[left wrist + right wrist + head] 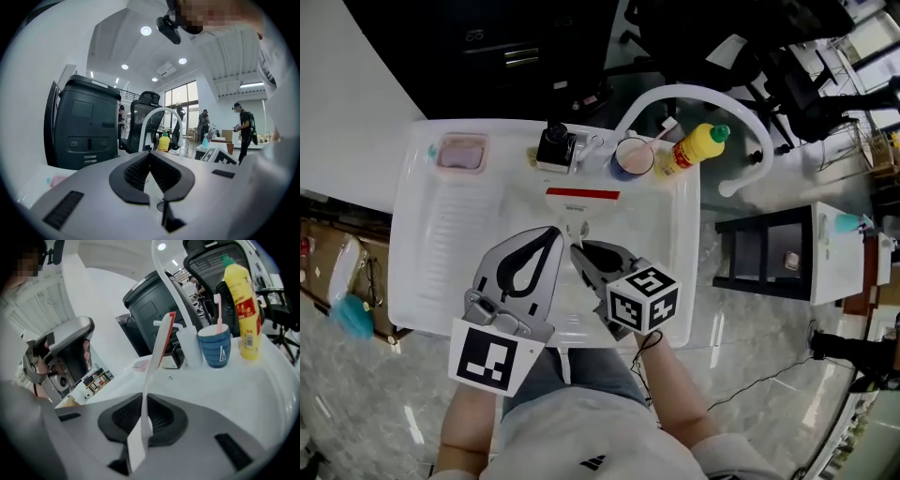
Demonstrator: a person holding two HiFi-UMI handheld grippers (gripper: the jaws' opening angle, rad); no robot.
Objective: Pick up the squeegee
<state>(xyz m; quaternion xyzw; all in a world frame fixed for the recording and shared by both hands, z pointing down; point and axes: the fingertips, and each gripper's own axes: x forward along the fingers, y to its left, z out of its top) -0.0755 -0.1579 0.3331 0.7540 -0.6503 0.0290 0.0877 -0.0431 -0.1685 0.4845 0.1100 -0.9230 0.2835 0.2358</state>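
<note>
Squeegee [156, 352], held over the sink [677, 239] by its thin white handle in the right gripper's [140, 418] nearly closed jaws, could pivot or slip from that narrow pinch; left gripper [150, 157] is closed and empty.

Sink floor [652, 234]: bare white in mid and right part, open to a pass from the front.
Drainboard [450, 253]: ribbed, nothing on it, free lane on the left.
Back ledge: crowded L to R w/ pink soap dish [461, 153], black container [556, 147], blue cup [633, 157], yellow bottle [698, 147]; blocks a reach straight back.
Faucet [694, 94]: white arch over back-right corner, caps room above cup & bottle.
Centre: squeegee [582, 195] clamped in right hand-held gripper [578, 251]; left hand-held gripper [554, 232] just beside, jaws together, narrow gap btw. the two.
Right of sink: dark side table [769, 248], strip of floor between.
</note>
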